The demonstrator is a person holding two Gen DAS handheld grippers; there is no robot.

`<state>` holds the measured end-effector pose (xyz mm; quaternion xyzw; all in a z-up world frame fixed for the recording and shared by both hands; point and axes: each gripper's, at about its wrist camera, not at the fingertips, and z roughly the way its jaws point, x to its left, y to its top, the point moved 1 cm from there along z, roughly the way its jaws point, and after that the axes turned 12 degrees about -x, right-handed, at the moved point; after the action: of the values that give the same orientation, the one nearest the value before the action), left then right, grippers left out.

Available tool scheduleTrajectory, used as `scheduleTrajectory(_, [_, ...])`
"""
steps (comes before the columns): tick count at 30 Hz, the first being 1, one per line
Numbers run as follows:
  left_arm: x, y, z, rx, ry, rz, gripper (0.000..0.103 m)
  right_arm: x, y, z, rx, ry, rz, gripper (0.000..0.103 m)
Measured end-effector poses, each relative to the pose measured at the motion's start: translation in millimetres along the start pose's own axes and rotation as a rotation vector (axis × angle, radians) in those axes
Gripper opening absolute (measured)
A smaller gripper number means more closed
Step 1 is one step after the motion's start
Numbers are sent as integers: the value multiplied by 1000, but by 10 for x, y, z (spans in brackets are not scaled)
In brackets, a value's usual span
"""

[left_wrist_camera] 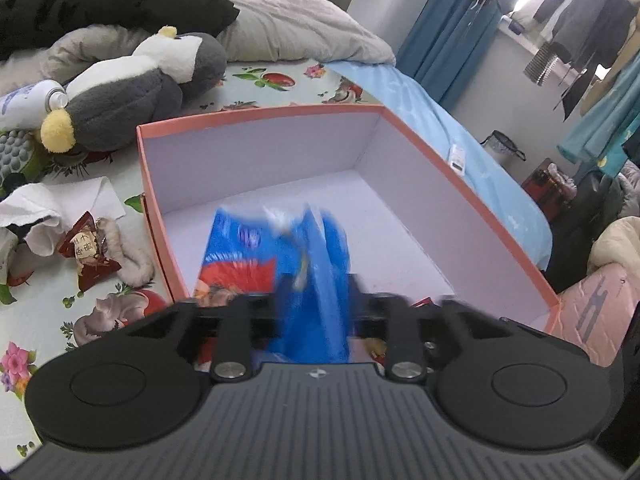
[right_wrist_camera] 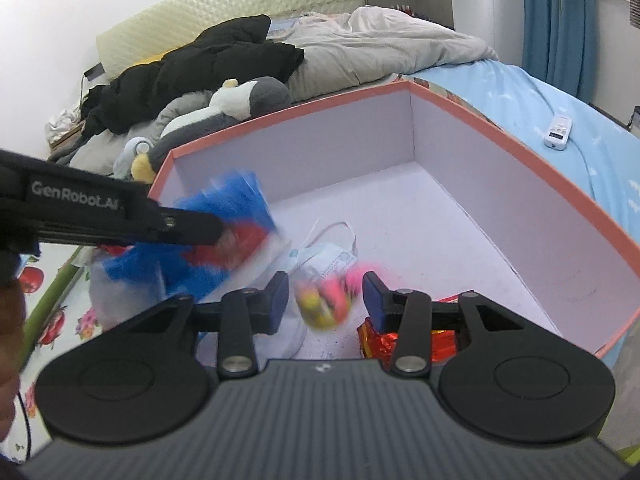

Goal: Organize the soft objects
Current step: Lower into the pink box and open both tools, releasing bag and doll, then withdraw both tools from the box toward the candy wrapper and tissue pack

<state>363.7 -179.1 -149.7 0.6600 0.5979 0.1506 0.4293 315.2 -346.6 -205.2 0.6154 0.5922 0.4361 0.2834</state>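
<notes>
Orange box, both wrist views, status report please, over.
Left tongs open, blurred blue bag between them over the orange box. Right tongs open, pink-yellow item between, not pressed. Face mask and red wrapper already inside. Nothing blocking.

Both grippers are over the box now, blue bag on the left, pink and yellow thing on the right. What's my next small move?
Probably lift both clear. The left gripper stands open around the blurred blue bag, the right gripper open around the pink and yellow toy, both already inside the box.
</notes>
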Motion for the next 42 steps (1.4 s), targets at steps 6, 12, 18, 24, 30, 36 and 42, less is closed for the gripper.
scheduleTrajectory(6, [-21,-1,-140,-29,-16,2,46,30,7,-75,-16,8,-10,45])
scheduleTrajectory(12, [-76,-14,-573,-78,-26,12,46,135,81,-342,-57,20,-18,45])
scheduleTrajectory(18, [-92,-122,-1124,-121,-29,11,46,309,143,-740,-106,35,-22,45])
scheduleTrajectory(24, [-85,-290,-1652,-155,-22,14,46,507,109,-1133,-128,69,-32,45])
scheduleTrajectory(30, [-28,-498,-2124,-181,3,0,46,681,34,-1414,-128,99,-47,45])
scheduleTrajectory(36, [58,-715,-2493,-193,37,-29,46,873,-70,-1629,-117,140,-74,45])
scheduleTrajectory(42, [144,-904,-2847,-221,81,-62,46,1048,-154,-1824,-108,187,-100,45])
